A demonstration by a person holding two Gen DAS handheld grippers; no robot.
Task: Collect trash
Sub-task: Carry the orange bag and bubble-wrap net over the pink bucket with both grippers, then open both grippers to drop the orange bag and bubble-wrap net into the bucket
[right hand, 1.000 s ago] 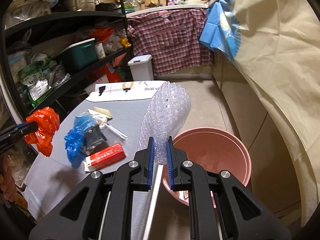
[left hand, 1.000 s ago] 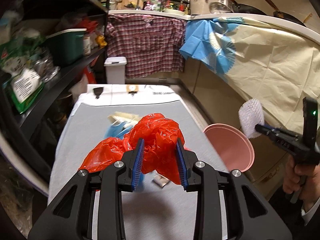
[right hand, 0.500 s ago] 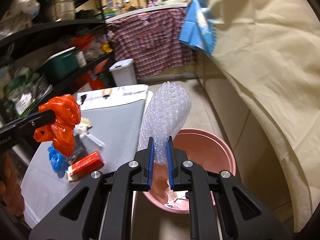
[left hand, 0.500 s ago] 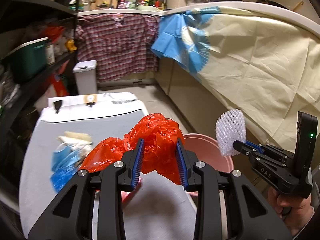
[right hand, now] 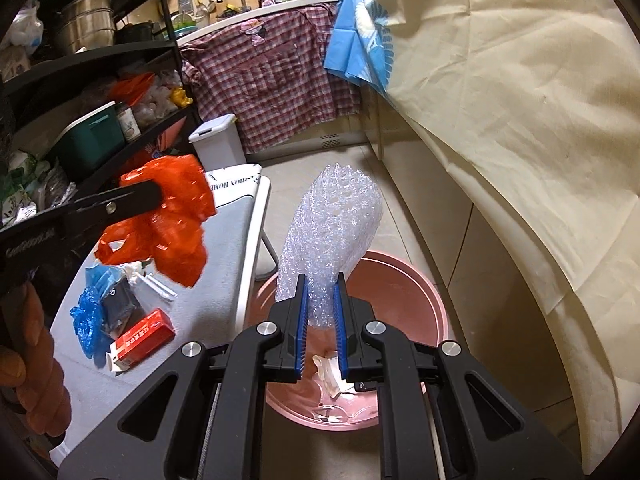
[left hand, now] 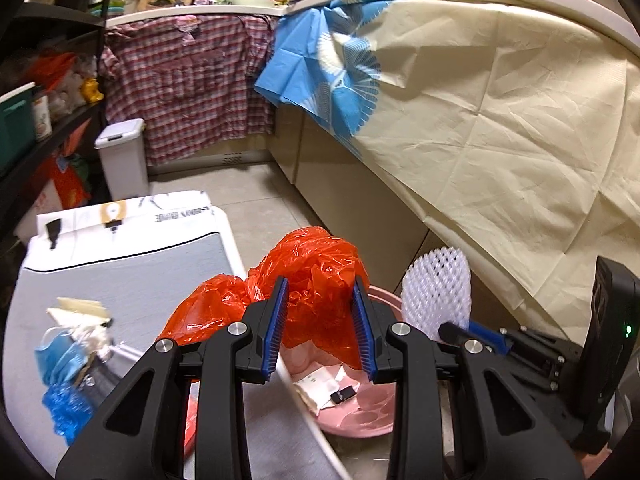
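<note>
Having swung off the counter [left hand: 132,276], the left tool [left hand: 318,330] holds its red plastic bag [left hand: 316,280] over the pink basin [right hand: 400,280], ready to drop, while the right tool [right hand: 320,316] grips foam netting [right hand: 334,232].

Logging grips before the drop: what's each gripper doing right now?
Left gripper: shut on the red plastic bag.
Right gripper: shut on the white foam net.

Counts: 2 tools, left tool [left hand: 318,328] w/ 1 orange plastic bag [left hand: 316,280], right tool [right hand: 320,322] w/ 1 white foam net sleeve [right hand: 332,232]. 1 pink basin [right hand: 416,300] on floor, right of the surface [right hand: 224,256]; approx. 2–3 paper scraps inside, hard to tell. On the surface, near left: 1 red box [right hand: 144,334], 2 blue items, 1 face mask [left hand: 56,354] & 1 crumpled plastic [right hand: 86,320]. Far: 1 white lidded bin [right hand: 218,140], 1 plaid shirt [right hand: 276,76], 1 green crate [right hand: 94,136] on shelf.
</note>
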